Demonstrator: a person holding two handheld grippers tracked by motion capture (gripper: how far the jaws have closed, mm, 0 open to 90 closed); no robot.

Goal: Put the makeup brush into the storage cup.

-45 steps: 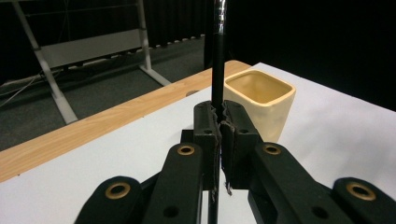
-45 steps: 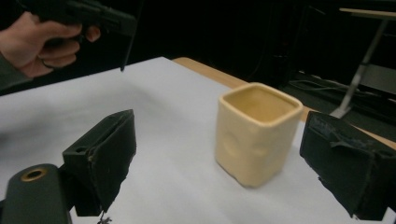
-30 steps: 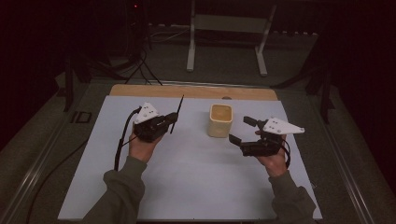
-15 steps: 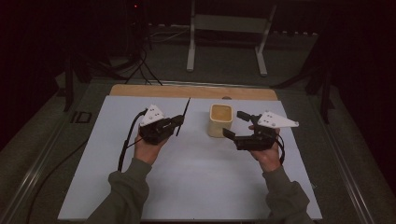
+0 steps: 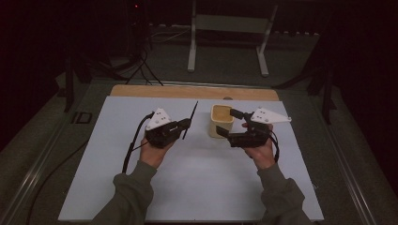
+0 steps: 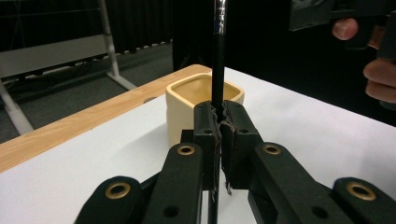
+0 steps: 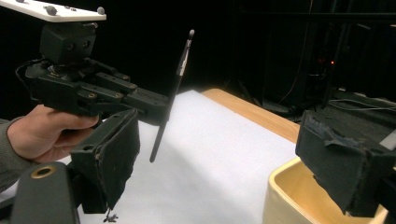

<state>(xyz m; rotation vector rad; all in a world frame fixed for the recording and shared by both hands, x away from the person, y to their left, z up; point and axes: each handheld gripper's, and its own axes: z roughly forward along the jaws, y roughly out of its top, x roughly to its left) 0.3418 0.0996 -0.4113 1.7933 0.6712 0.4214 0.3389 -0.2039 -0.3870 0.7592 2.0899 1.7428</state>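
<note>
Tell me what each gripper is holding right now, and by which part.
The left gripper is shut on a thin black brush, clamped low on its handle, nearer the bottom end than the tip. The right gripper holds nothing; its jaws stand open at the cream cup.

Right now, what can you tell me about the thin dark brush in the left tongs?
The thin dark brush is a slim black stick with a silvery band and small dark tip at its top. It stands near upright, slightly tilted, clamped near mid-length in the shut left tongs, its lower end above the white table mat, beside the cream square cup.
</note>
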